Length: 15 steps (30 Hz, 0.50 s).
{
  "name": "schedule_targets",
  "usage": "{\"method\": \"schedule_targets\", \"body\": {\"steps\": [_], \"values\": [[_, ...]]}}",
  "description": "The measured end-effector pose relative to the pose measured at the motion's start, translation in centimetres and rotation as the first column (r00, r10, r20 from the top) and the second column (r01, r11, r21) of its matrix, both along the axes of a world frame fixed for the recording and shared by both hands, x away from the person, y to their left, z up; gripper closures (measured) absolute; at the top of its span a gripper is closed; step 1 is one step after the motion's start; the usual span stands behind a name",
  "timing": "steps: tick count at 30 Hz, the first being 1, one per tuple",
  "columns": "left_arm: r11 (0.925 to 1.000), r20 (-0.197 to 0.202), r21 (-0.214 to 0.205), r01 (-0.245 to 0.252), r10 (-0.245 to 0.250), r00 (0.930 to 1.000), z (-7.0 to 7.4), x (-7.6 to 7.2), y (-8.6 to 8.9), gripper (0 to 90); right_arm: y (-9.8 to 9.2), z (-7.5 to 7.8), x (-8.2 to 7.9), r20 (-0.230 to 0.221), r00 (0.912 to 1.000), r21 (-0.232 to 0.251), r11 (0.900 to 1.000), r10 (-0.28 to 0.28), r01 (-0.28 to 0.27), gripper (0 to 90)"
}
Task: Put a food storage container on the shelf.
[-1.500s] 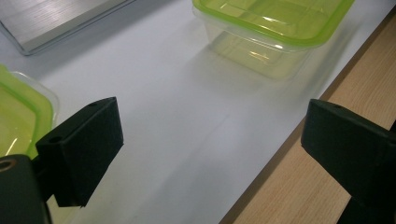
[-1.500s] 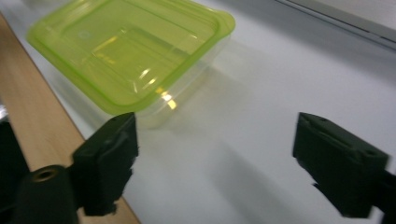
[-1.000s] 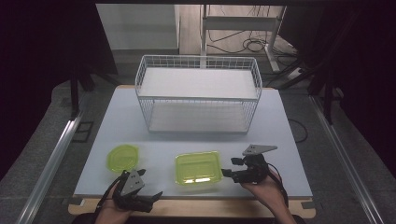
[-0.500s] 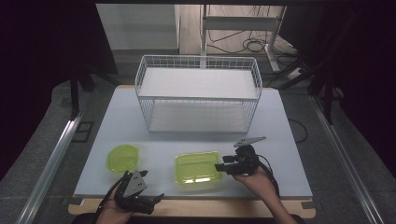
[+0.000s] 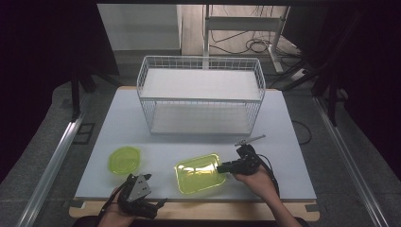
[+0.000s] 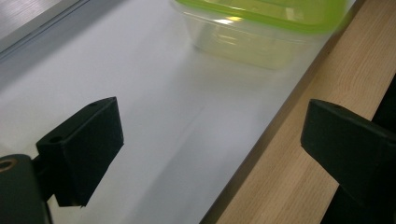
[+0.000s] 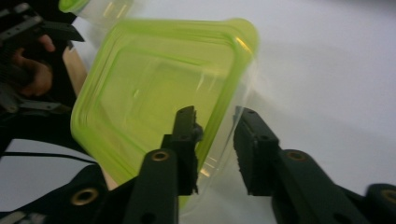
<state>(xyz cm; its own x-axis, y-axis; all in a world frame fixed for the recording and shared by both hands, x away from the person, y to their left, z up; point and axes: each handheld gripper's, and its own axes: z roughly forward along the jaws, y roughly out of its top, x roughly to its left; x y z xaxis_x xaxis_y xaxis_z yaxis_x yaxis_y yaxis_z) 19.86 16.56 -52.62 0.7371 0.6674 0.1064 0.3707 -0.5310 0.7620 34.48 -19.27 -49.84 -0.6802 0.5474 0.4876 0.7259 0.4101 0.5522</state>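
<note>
Right gripper (image 5: 226, 166) takes the green container (image 5: 199, 172) by its rim.

Its fingers straddle the right wall, not quite clamped, probably to lift it; left gripper (image 5: 137, 193) waits near the table (image 5: 283, 142) edge, fingers apart.

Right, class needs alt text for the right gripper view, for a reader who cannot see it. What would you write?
The right gripper has its two black jaws astride the rim of a translucent lime-green square plastic container, one jaw inside and one outside the wall, on a white table. At the upper left, a hand holds the other gripper near a second green container.
</note>
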Motion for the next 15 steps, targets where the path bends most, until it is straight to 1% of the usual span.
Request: {"method": "schedule_targets", "body": {"steps": [1,2,4,7,10,12,14,15], "values": [[1.0,0.0,0.0,0.0,0.0,1.0,0.0,0.0,0.0,5.7,0.0,0.0,0.0,0.0,1.0,0.0,1.0,0.0,0.0,71.1],[1.0,0.002,0.002,0.0,0.0,1.0,-0.01,-0.02,-0.03,5.7,0.26,0.14,0.04,-0.014,0.9998,0.01,0.9999,0.013,-0.013,75.8],[1.0,0.004,0.004,0.0,0.0,1.0,0.0,-0.03,-0.02,5.8,0.46,0.4,0.1,-0.032,0.9992,0.021,0.9995,0.025,-0.024,79.1],[1.0,0.005,0.003,-0.001,0.001,1.0,0.01,-0.03,0.04,5.8,0.72,0.57,0.14,-0.04,0.9987,0.011,0.9995,0.031,-0.031,79.6],[1.0,0.007,0.002,-0.002,0.002,1.0,0.03,-0.02,0.07,5.8,0.59,0.5,0.21,-0.067,0.9975,0.038,0.9991,0.024,-0.021,80.1],[1.0,0.007,0.001,-0.001,0.001,1.0,0.03,-0.03,0.06,5.8,0.43,0.41,0.23,-0.091,0.9957,0.075,0.9971,0.02,-0.013,80.6],[1.0,0.006,0.002,-0.001,0.001,1.0,0.01,-0.02,0.04,5.8,0.34,0.46,0.21,-0.093,0.9955,0.081,0.9966,0.019,-0.012,80.7],[1.0,0.006,0.002,-0.001,0.001,1.0,0.01,-0.02,0.04,5.9,0.28,0.49,0.21,-0.1,0.9948,0.095,0.9954,0.019,-0.009,81.0]]}}
